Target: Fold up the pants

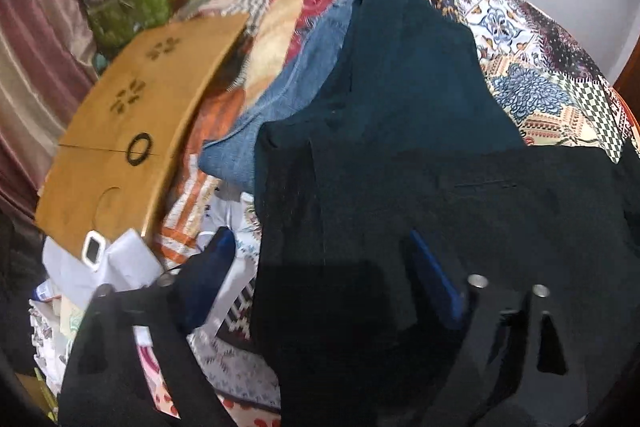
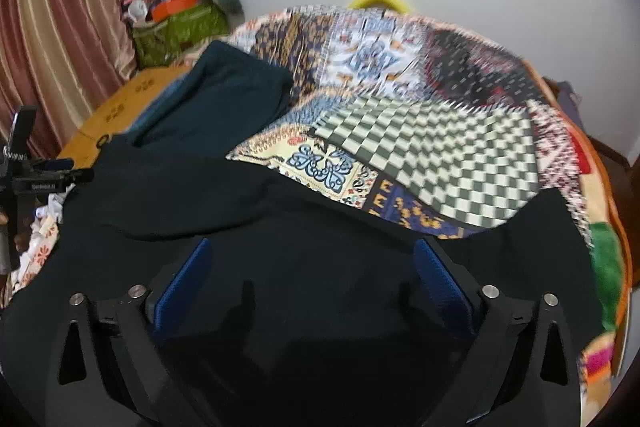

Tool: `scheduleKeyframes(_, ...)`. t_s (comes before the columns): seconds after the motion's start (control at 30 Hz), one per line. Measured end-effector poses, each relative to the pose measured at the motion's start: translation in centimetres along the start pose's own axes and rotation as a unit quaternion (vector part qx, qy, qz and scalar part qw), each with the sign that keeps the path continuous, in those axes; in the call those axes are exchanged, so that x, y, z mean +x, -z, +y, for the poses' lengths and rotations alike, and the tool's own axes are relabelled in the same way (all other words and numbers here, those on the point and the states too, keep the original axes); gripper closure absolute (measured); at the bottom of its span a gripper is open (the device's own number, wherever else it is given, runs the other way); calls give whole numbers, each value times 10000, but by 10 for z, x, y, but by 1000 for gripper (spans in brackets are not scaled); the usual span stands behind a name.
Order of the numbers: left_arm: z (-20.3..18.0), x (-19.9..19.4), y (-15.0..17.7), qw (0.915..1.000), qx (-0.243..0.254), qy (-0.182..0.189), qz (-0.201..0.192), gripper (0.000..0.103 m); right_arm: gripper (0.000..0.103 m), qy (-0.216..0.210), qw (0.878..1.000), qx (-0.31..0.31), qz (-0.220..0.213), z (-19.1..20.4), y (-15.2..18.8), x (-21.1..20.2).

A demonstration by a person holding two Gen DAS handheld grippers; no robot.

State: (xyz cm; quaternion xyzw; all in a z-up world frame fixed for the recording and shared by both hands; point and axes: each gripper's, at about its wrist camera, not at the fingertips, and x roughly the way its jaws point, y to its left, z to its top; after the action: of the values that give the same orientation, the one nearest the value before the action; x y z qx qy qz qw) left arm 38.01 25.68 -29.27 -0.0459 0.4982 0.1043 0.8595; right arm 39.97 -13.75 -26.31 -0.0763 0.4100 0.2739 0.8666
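Note:
Dark navy pants (image 1: 400, 131) lie spread on a patchwork bedspread (image 1: 540, 67), legs reaching to the far side. My left gripper (image 1: 324, 267) is open, its blue pads (image 1: 436, 283) wide apart over the near left edge of the pants. In the right wrist view the pants (image 2: 240, 195) fill the near half. My right gripper (image 2: 308, 287) is open, its blue pads (image 2: 440, 287) hovering over the waist part, holding nothing. The other gripper (image 2: 36, 179) shows at the far left.
Blue jeans (image 1: 292, 95) lie beside the dark pants. A brown cardboard box (image 1: 132, 131) and white paper clutter (image 1: 112, 263) sit at the left. A green bag of items (image 2: 176, 27) stands by the curtain (image 2: 60, 27). The bedspread (image 2: 420, 135) stretches to the right.

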Motion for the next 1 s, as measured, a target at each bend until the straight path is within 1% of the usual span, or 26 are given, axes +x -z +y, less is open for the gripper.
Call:
scheduleKeyframes(0.03,1,4,-3,10000,14,70,26,24,10,-31,10000,-32,58,-2,-4,6)
scheduleKeyframes(0.1,1,10,-10,9999,23,91,56,32,12,-113,9997,-111,172,-7,-11,19)
scheduleKeyframes(0.13,1,13,-14,9999,23,111,87,34,13,-152,9996,-140,215,-8,-13,23)
scheduleKeyframes(0.2,2,20,-20,9997,-10,171,196,43,15,-258,9989,-192,334,-12,-19,33)
scheduleKeyframes(0.3,5,34,-27,9983,-225,288,449,49,21,-372,9976,-270,515,-13,-25,47)
scheduleKeyframes(0.37,8,41,-29,9971,-373,369,559,50,25,-459,9964,-340,623,-11,-31,56)
scheduleKeyframes(0.43,7,44,-31,9968,-389,356,592,52,27,-507,9953,-465,683,-8,-33,62)
scheduleKeyframes(0.5,6,43,-31,9971,-382,255,606,61,28,-491,9942,-581,761,-6,-35,68)
scheduleKeyframes(0.53,6,42,-30,9968,-447,241,624,63,29,-497,9938,-638,759,-6,-36,70)
scheduleKeyframes(0.57,8,41,-30,9965,-504,231,629,67,29,-517,9937,-662,744,-6,-36,70)
scheduleKeyframes(0.6,8,39,-30,9963,-542,219,626,70,32,-556,9937,-641,735,-6,-35,70)
scheduleKeyframes(0.67,5,35,-30,9964,-567,148,607,74,39,-586,9938,-619,720,-7,-34,69)
scheduleKeyframes(0.73,2,32,-30,9969,-535,35,576,84,56,-652,9932,-645,724,-4,-33,67)
scheduleKeyframes(0.77,2,29,-30,9971,-509,-56,554,90,60,-628,9930,-673,734,-1,-32,66)
scheduleKeyframes(0.83,3,26,-28,9972,-506,-13,548,92,74,-577,9925,-753,765,1,-29,64)
scheduleKeyframes(0.87,4,24,-27,9970,-529,18,559,93,78,-572,9925,-756,773,1,-27,63)
scheduleKeyframes(0.93,6,20,-25,9967,-578,41,564,94,93,-608,9925,-707,789,-1,-25,61)
scheduleKeyframes(1.0,5,13,-24,9972,-542,32,513,94,96,-640,9923,-697,804,1,-23,56)
